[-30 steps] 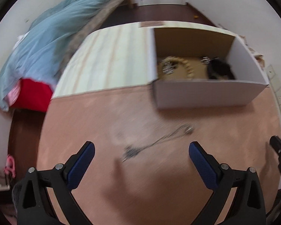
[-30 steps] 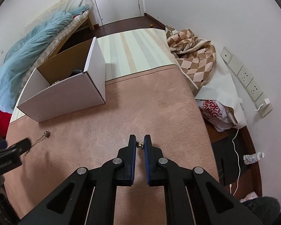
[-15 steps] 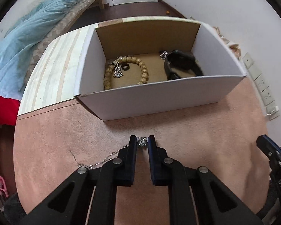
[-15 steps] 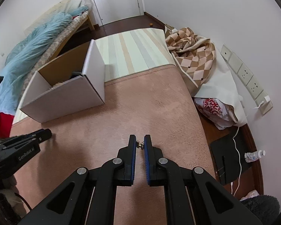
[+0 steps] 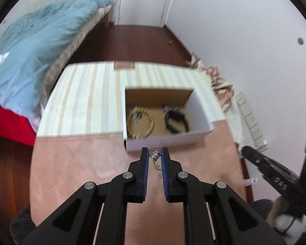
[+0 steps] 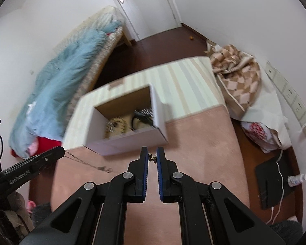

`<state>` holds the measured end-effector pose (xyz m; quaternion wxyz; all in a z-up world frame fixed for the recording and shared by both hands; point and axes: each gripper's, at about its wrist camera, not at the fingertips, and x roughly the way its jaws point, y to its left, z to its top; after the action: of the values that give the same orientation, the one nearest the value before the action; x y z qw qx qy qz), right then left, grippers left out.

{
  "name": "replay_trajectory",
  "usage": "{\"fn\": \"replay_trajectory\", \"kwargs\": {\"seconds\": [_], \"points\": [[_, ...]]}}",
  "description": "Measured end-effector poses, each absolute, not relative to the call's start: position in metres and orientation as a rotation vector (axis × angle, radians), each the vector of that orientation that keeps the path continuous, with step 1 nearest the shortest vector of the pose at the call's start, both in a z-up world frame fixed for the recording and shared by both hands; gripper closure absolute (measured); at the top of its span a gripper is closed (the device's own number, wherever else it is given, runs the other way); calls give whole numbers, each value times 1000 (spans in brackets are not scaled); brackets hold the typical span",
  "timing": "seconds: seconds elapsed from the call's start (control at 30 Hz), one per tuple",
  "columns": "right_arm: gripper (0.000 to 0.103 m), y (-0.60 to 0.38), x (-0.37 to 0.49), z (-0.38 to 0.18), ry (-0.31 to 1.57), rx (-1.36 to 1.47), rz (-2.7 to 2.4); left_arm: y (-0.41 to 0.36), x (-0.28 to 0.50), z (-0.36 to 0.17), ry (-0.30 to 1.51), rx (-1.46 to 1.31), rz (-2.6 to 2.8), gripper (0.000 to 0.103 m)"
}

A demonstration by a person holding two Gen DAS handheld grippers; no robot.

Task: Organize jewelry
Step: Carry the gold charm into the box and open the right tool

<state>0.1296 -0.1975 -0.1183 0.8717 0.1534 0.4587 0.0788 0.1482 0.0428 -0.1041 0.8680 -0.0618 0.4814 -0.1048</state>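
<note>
My left gripper [image 5: 155, 154] is shut on the silver pendant [image 5: 154, 156] of a chain necklace, held above the pink tabletop. In the right wrist view the chain [image 6: 81, 162] trails from the left gripper [image 6: 59, 153] down onto the cloth. My right gripper [image 6: 152, 154] is shut on a small metal jewel [image 6: 152, 159], too small to identify. Just beyond both stands an open white box [image 5: 167, 140] holding a beige bead bracelet [image 5: 152, 122], a black band [image 5: 175, 116] and silver pieces. The right gripper [image 5: 246, 150] shows at the right edge of the left wrist view.
Pink cloth [image 6: 204, 143] covers the near tabletop and striped cloth [image 5: 85, 102] the far part. A bed with a blue duvet [image 5: 30, 47] lies to the left. At the right are a checked cloth [image 6: 238, 75], wall sockets [image 6: 291, 98], a black pad [image 6: 275, 173] and a small bottle [image 6: 296, 178].
The left gripper went from wide open to shut on the necklace pendant and lifted it off the cloth. Both grippers rose, and the box now looks smaller and farther off.
</note>
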Motion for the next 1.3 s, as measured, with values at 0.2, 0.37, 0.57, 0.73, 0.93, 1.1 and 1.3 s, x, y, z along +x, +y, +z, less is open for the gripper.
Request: {"fn": "replay_trajectory", "kwargs": {"seconds": [0.2,0.37,0.57,0.73,0.93,1.1,1.3], "points": [[94,-183,156,-66,891,284,228,39,158,-43,911,-144,-289,94],[94,-171,191,-39,878,237,258,30,186,-12,865,-121,-324,94],[94,-159,238,-44,945,177,273,25,226,-24,914,-86,-298,94],[94,-156,270,-71,1041,140,279,25,251,-58,1001,-103,-291,94],[94,-155,291,-110,1147,185,294,28,270,-104,1112,-121,-261,92],[94,-148,303,-136,1226,227,331,34,280,-125,1193,-128,-189,87],[93,-136,320,-157,1327,284,370,49,280,-126,1161,-106,-76,30]]}}
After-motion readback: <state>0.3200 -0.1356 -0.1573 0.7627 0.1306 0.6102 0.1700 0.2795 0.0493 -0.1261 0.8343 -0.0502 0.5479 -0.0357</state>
